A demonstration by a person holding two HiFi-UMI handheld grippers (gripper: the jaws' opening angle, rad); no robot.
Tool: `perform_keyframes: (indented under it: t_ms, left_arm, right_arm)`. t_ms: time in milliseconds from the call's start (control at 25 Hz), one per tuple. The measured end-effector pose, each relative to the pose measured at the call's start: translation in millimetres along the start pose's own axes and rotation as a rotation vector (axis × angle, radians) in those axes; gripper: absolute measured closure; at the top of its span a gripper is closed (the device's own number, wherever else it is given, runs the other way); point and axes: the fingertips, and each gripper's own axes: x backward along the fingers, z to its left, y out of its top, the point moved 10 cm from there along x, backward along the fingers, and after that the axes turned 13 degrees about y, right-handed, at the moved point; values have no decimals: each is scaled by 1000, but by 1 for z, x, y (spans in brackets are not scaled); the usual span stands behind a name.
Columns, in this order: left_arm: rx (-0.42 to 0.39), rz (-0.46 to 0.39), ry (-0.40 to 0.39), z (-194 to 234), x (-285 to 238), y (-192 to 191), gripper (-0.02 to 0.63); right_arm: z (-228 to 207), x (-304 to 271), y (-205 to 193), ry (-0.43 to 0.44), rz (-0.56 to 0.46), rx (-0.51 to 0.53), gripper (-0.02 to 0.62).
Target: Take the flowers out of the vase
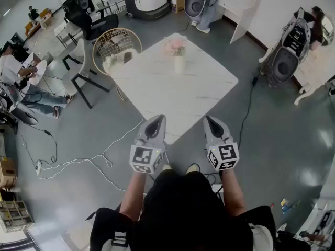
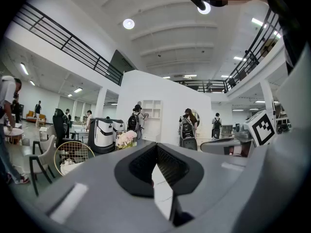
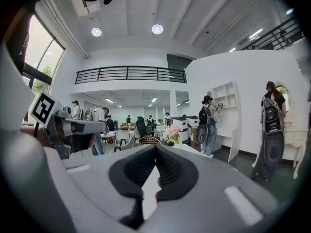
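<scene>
A bunch of pink flowers (image 1: 175,46) stands in a slim white vase (image 1: 179,64) near the far corner of the white marble table (image 1: 157,88). Both grippers hover side by side at the table's near corner, far from the vase. My left gripper (image 1: 156,120) is shut with nothing between its tips, and so is my right gripper (image 1: 209,119). In the left gripper view the flowers (image 2: 126,139) show just over the closed left gripper (image 2: 156,144). The right gripper view has the flowers (image 3: 171,132) right above the shut right gripper (image 3: 156,146).
A round wire basket chair (image 1: 116,46) and a grey chair (image 1: 78,72) stand at the table's left. A white cable (image 1: 78,163) lies on the grey floor on the left. Grey machines (image 1: 285,61) and several people stand around the room.
</scene>
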Motion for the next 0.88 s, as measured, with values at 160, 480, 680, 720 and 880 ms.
perform_keyframes:
  t_ms: [160, 480, 680, 720, 880]
  left_arm:
    - [1, -1, 1, 5, 5, -2, 598]
    - [-1, -10, -7, 12, 15, 3, 598]
    - [0, -14, -9, 24, 18, 0, 598]
    - [0, -13, -9, 27, 18, -1, 598]
    - [1, -16, -12, 42, 18, -7, 598]
  right_arm:
    - [5, 1, 0, -8, -1, -2, 592]
    - [16, 3, 6, -24, -15, 10, 592]
    - [26, -7, 4, -38, -4, 5, 592]
    - [27, -9, 3, -40, -1, 6, 592]
    - [35, -23, -3, -43, 8, 5, 592]
